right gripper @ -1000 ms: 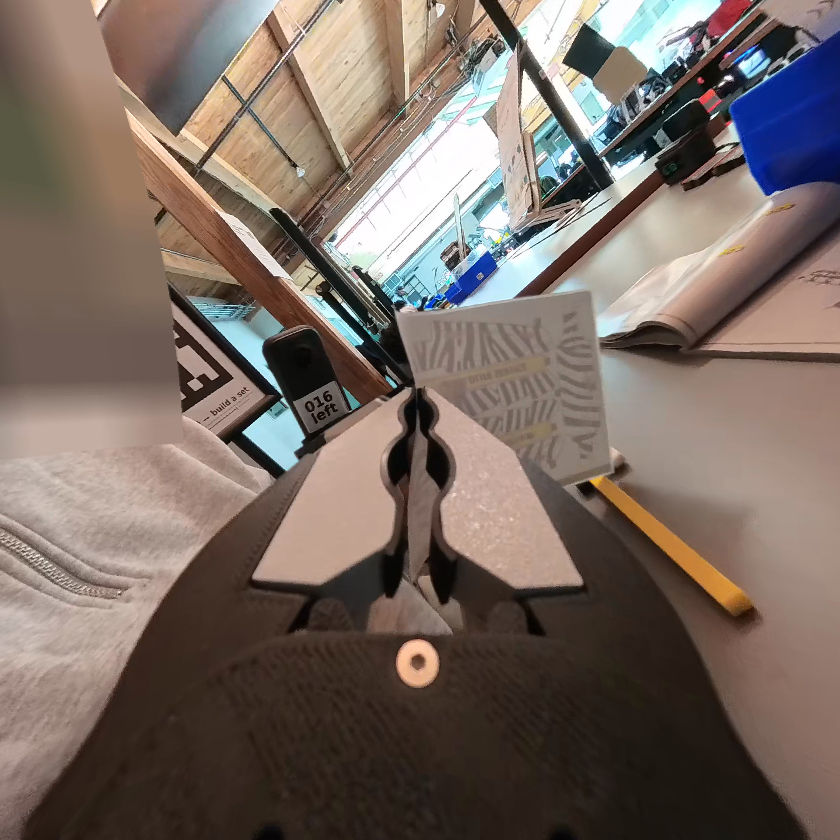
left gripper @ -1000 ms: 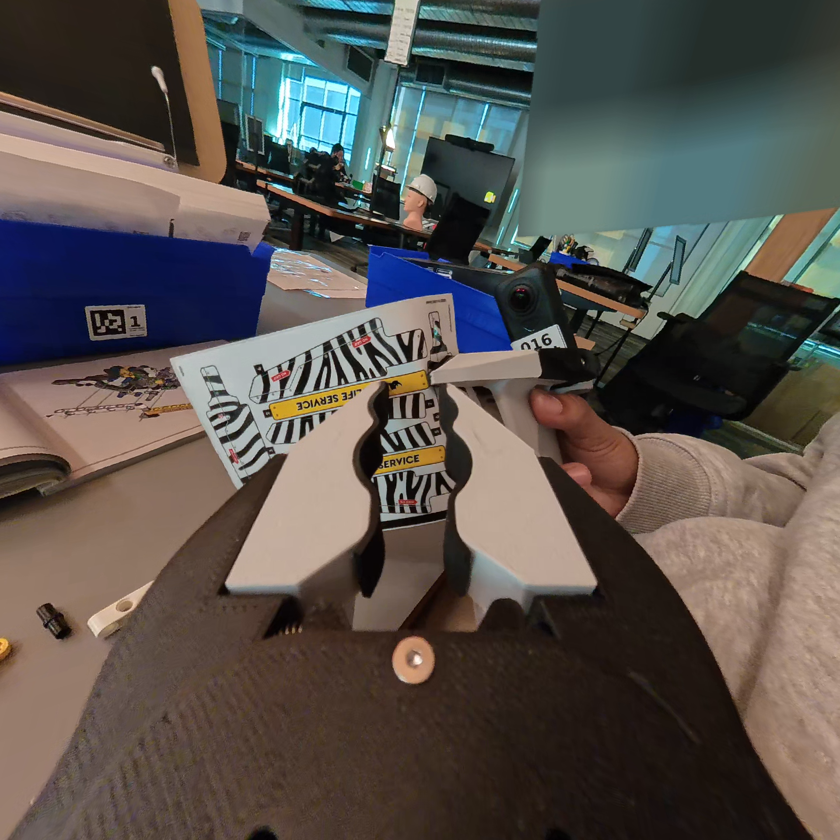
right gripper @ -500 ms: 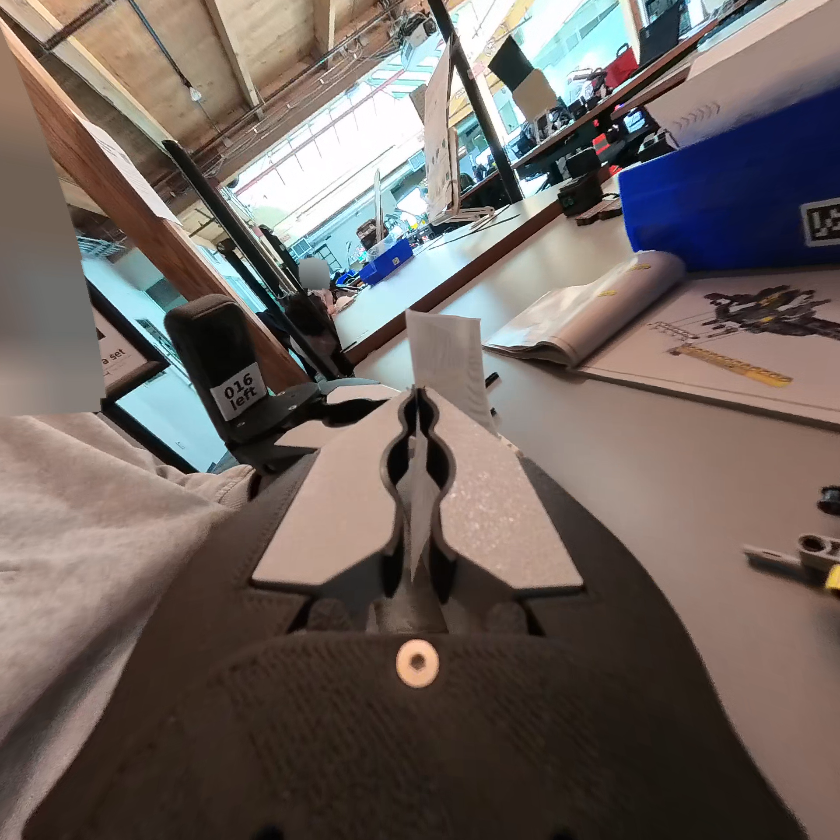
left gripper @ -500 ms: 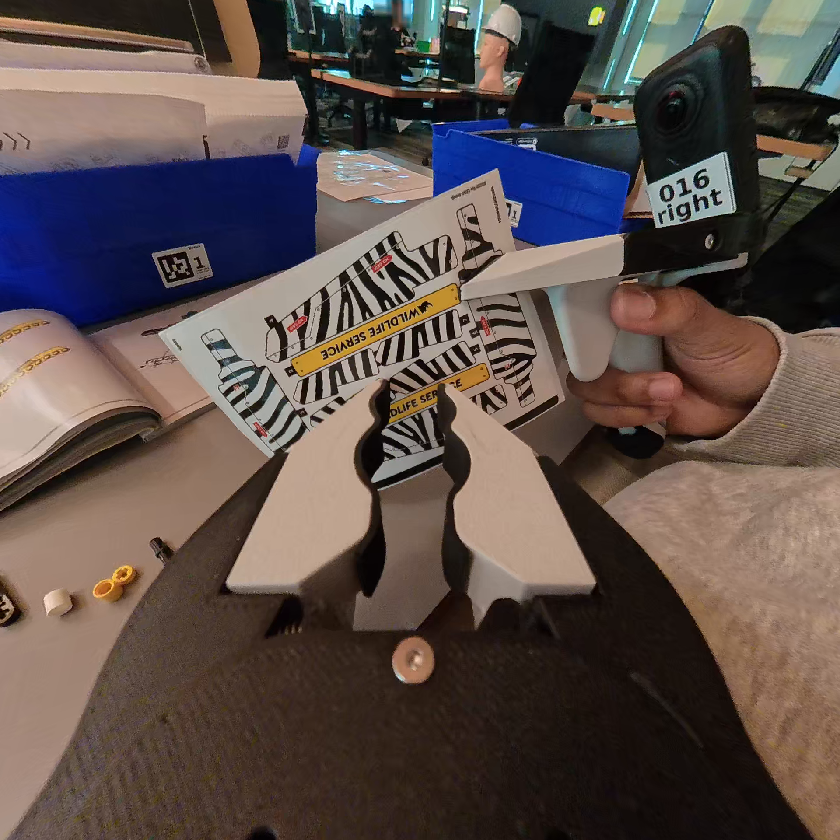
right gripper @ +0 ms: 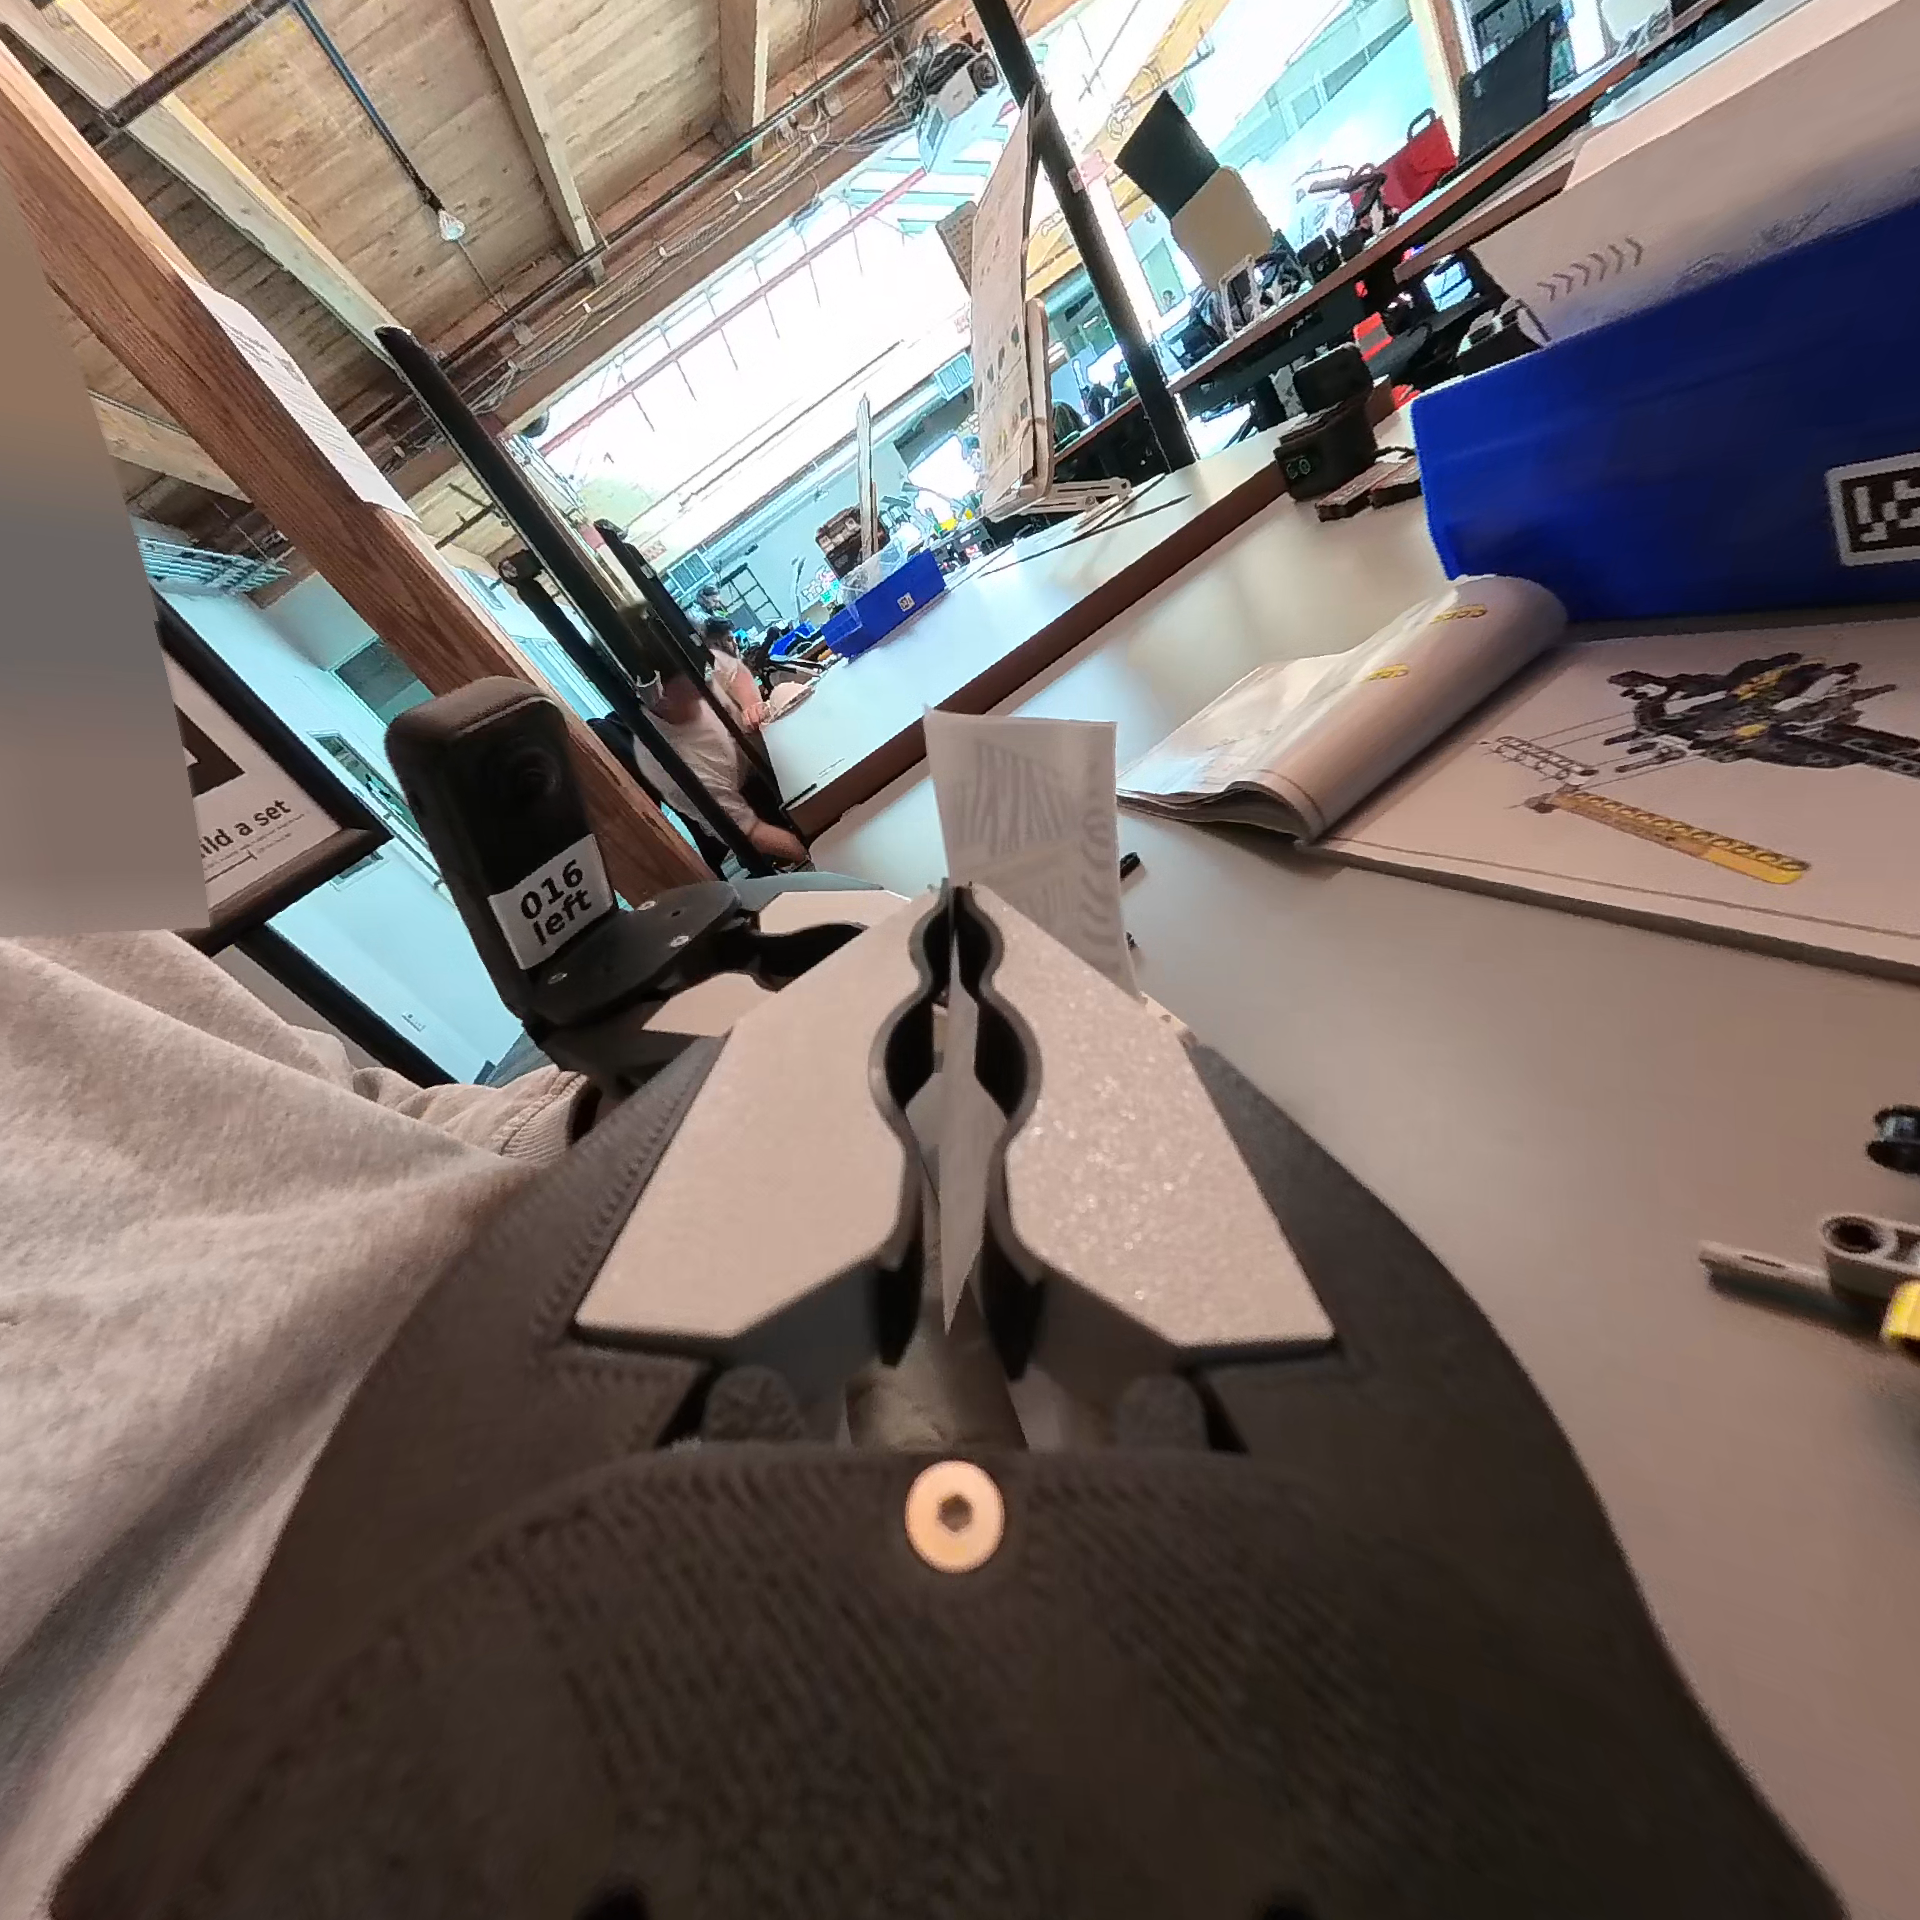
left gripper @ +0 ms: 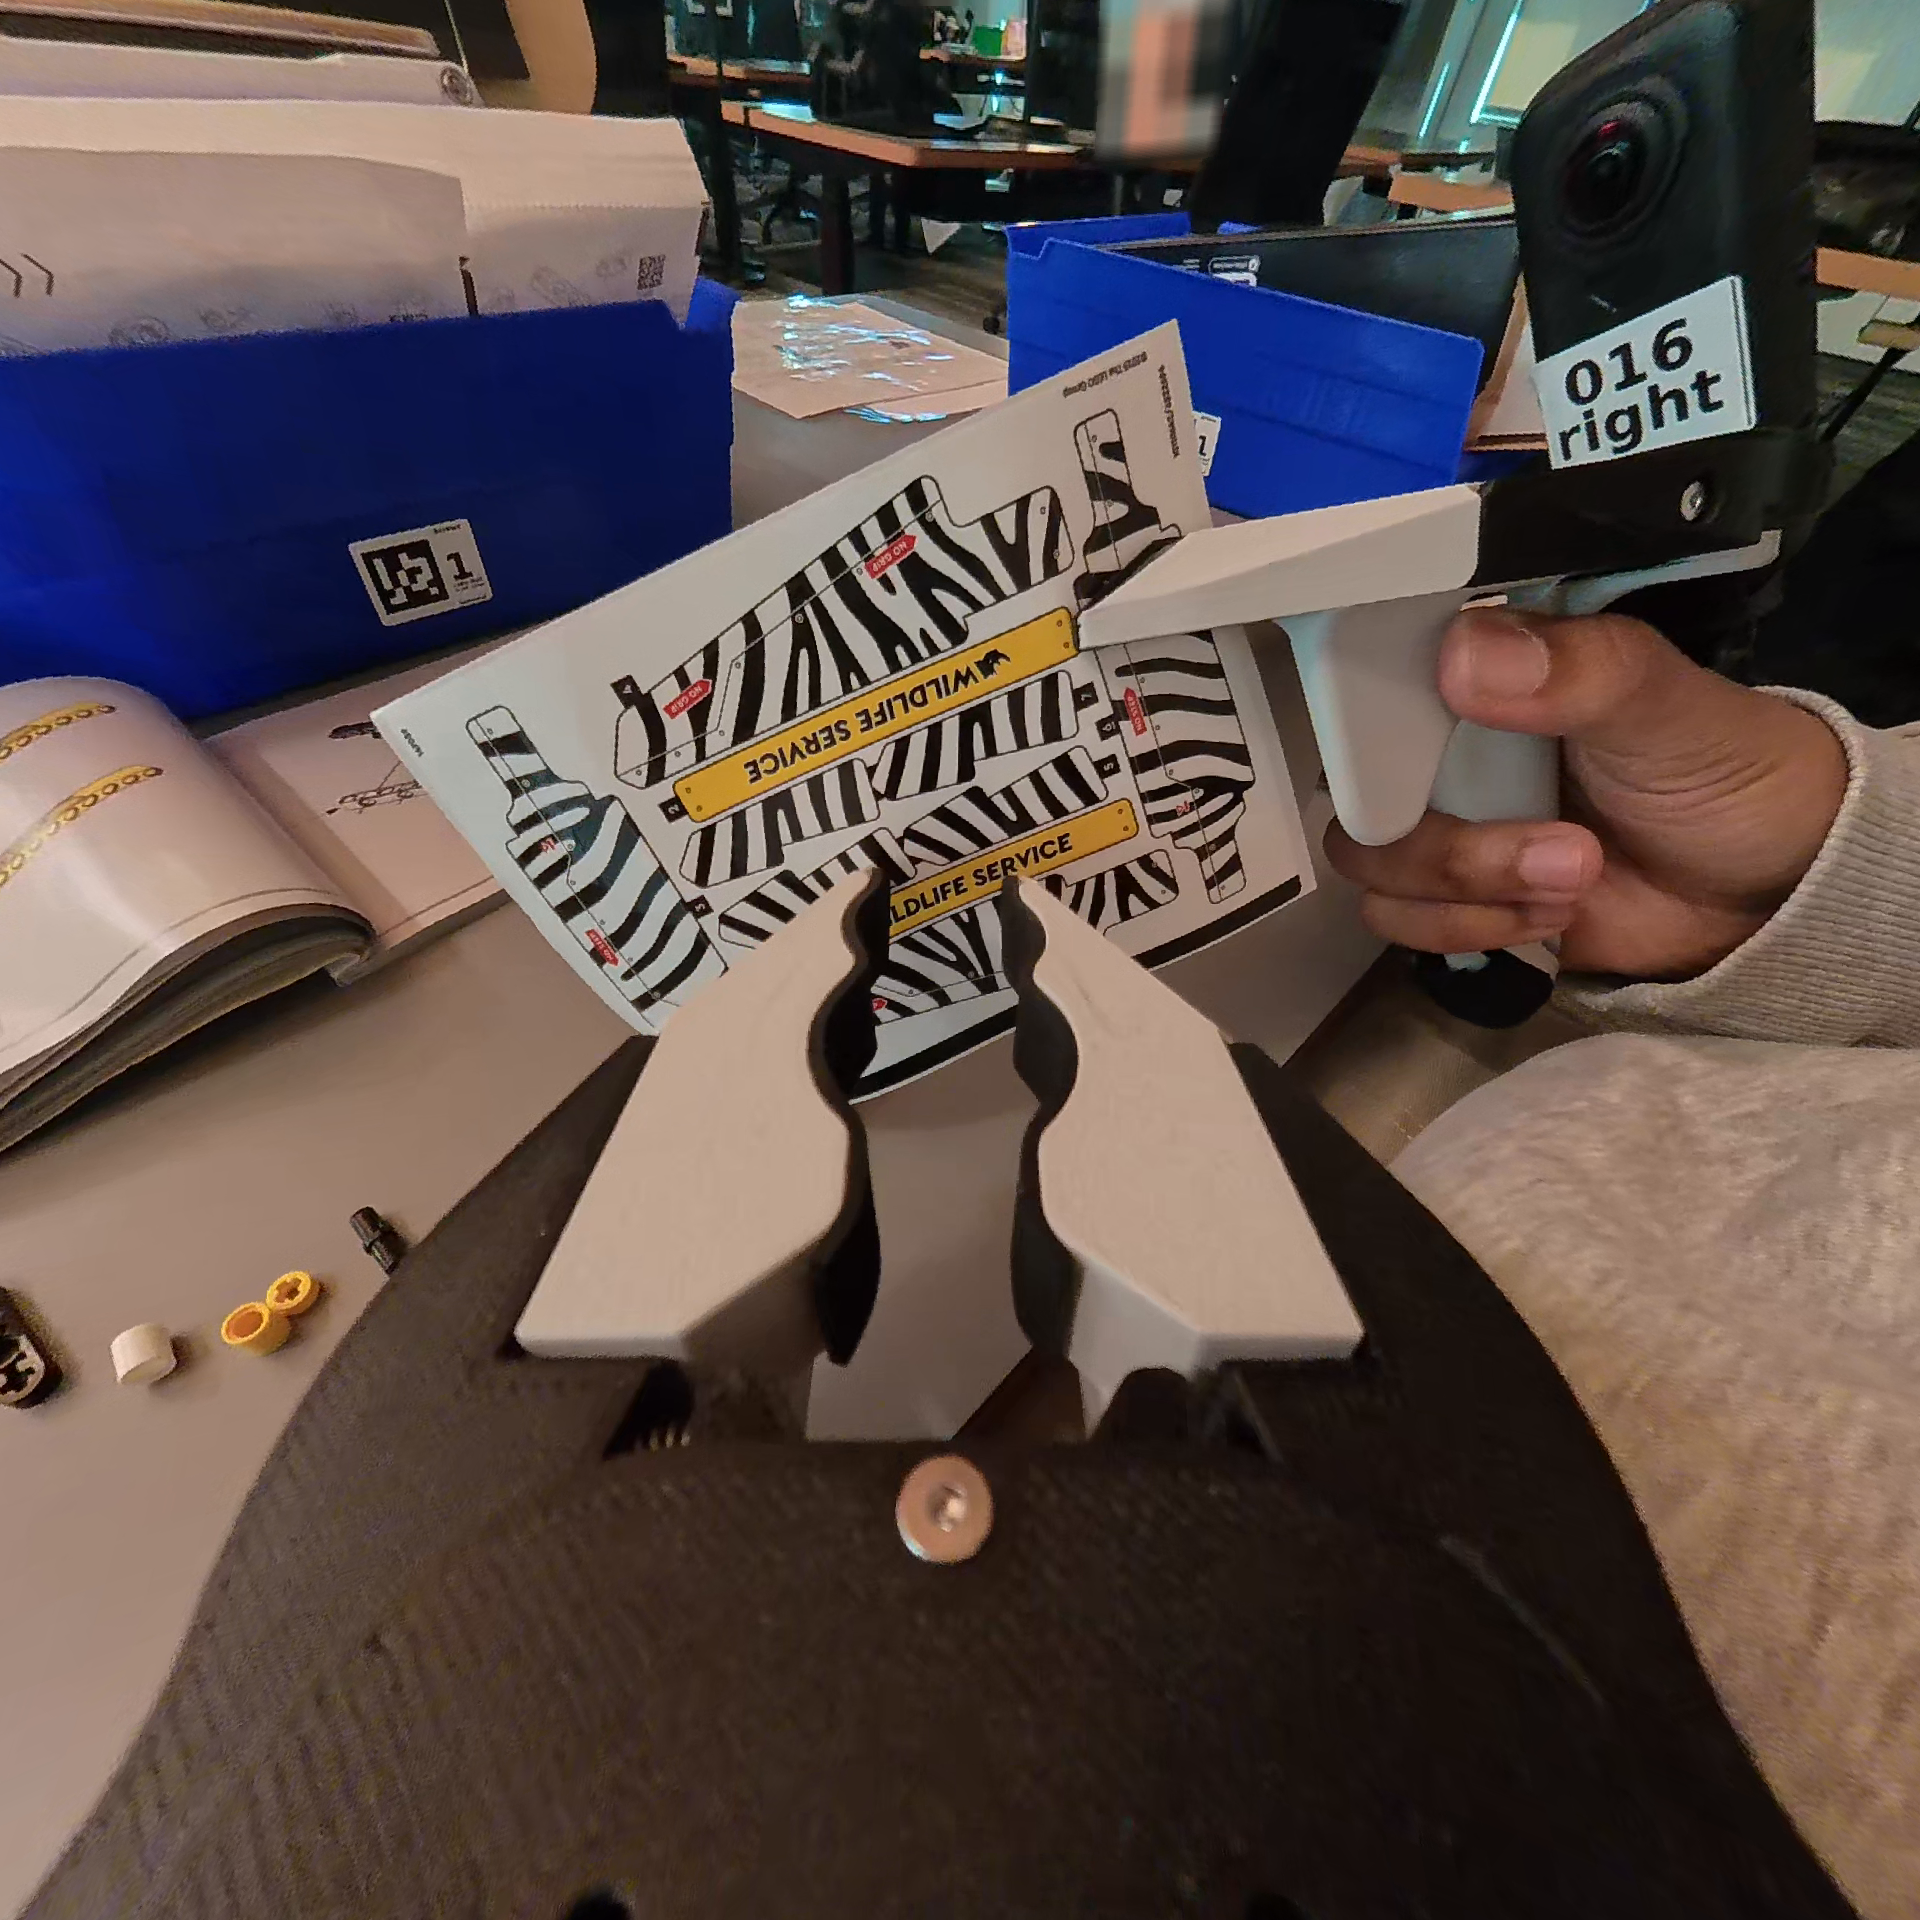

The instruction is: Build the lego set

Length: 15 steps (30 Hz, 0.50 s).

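Note:
A white sticker sheet (left gripper: 831, 748) with zebra stripes and yellow bars is held up above the table, tilted. My right gripper (right gripper: 954, 904) is shut on its edge, and the sheet (right gripper: 1023, 821) stands nearly edge-on past its tips. In the left wrist view the right gripper (left gripper: 1091, 613) comes in from the right, held by a hand (left gripper: 1642, 790). My left gripper (left gripper: 940, 888) is open and empty, its tips just in front of the sheet's lower edge.
An open instruction booklet (left gripper: 135, 862) lies at the left before a blue bin (left gripper: 364, 468); a second blue bin (left gripper: 1247, 353) stands behind. Small yellow, white and black parts (left gripper: 265, 1320) lie at the left. Grey and yellow parts (right gripper: 1860, 1262) lie at the right. A grey sleeve (left gripper: 1662, 1351) fills the right. There is about 5 cm between the tips of the two grippers.
The right gripper has turned the sheet, now nearly edge-on in its own view. The left gripper has tilted down toward the table, and the sheet looms larger before its open fingers.

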### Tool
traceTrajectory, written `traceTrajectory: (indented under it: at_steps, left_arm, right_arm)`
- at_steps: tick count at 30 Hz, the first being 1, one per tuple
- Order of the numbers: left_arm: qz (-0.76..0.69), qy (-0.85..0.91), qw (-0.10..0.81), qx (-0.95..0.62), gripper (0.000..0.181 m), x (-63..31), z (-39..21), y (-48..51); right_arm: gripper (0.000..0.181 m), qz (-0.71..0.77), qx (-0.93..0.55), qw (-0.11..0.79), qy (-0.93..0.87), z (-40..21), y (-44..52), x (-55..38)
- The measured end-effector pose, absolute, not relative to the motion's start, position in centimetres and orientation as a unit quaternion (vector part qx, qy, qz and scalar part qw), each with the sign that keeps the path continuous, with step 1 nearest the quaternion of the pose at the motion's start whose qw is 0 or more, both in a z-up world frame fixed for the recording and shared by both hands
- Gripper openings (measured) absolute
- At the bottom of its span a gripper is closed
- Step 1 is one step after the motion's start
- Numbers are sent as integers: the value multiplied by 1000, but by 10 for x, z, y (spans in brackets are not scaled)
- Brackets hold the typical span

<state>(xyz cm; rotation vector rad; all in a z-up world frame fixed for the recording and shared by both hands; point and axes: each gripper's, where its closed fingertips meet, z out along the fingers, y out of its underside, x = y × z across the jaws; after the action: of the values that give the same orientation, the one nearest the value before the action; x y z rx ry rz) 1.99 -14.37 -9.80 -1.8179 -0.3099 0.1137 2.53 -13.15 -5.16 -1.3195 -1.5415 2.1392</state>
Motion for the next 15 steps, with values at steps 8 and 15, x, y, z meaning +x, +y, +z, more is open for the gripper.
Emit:
traceTrajectory:
  at_steps: [8,15]
  left_arm:
    - [46,-137,603,-785,19,19,-99,-144]
    - [-14,-130,660,-740,20,29,-78,-143]
  right_arm:
    - [0,721,-448,94,-520,-54,-131,24]
    - [0,713,-455,87,-526,-59,-133,23]
